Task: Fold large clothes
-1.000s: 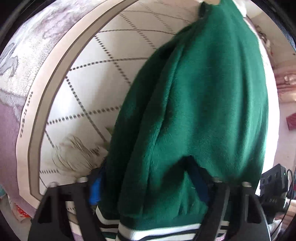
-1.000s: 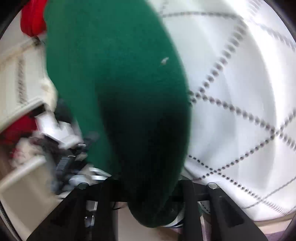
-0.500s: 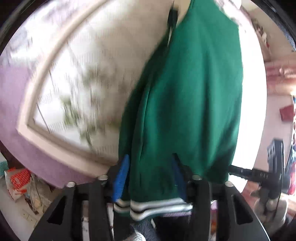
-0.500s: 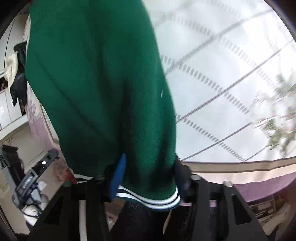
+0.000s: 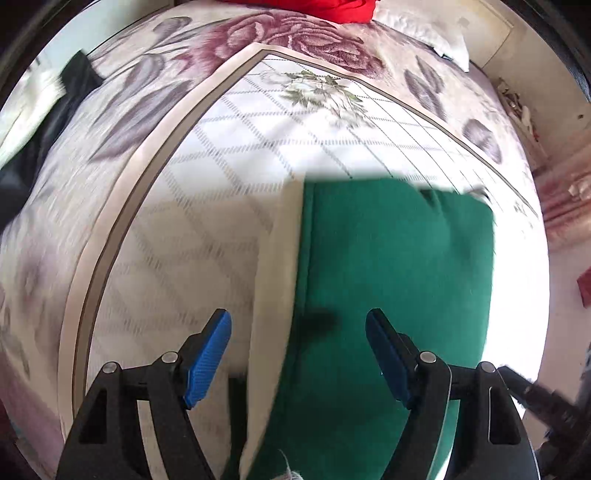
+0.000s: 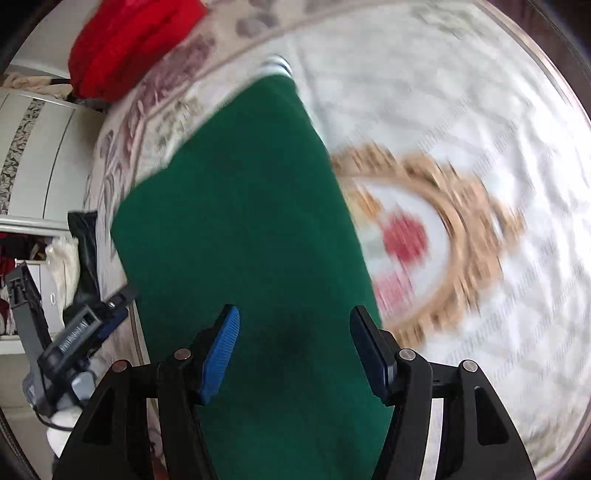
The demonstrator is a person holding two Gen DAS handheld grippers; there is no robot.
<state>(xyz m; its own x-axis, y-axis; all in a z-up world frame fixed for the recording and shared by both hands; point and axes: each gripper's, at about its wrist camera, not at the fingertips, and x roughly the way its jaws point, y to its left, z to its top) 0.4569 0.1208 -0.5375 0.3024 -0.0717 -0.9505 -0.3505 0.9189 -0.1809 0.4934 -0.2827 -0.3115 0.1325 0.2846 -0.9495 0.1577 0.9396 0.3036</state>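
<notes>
A green fleece garment [image 5: 391, 280] lies folded flat on the white quilted bed cover [image 5: 236, 173]. In the left wrist view a cream strip [image 5: 280, 280] runs along its left edge. My left gripper [image 5: 299, 354] is open and empty above the garment's near left part. In the right wrist view the garment [image 6: 243, 229] stretches away, with a white striped cuff [image 6: 275, 66] at its far end. My right gripper [image 6: 293, 350] is open and empty above the garment's near end.
A red item [image 6: 125, 40] lies at the far side of the bed, also in the left wrist view [image 5: 314, 7]. A dark cloth [image 5: 51, 110] lies at the left. The left gripper's body [image 6: 70, 339] shows at the right view's lower left. White cabinets [image 6: 37, 155] stand beyond.
Both grippers held the hanging green garment by its striped hem. Now the garment lies flat on the bed and both grippers have opened and let go.
</notes>
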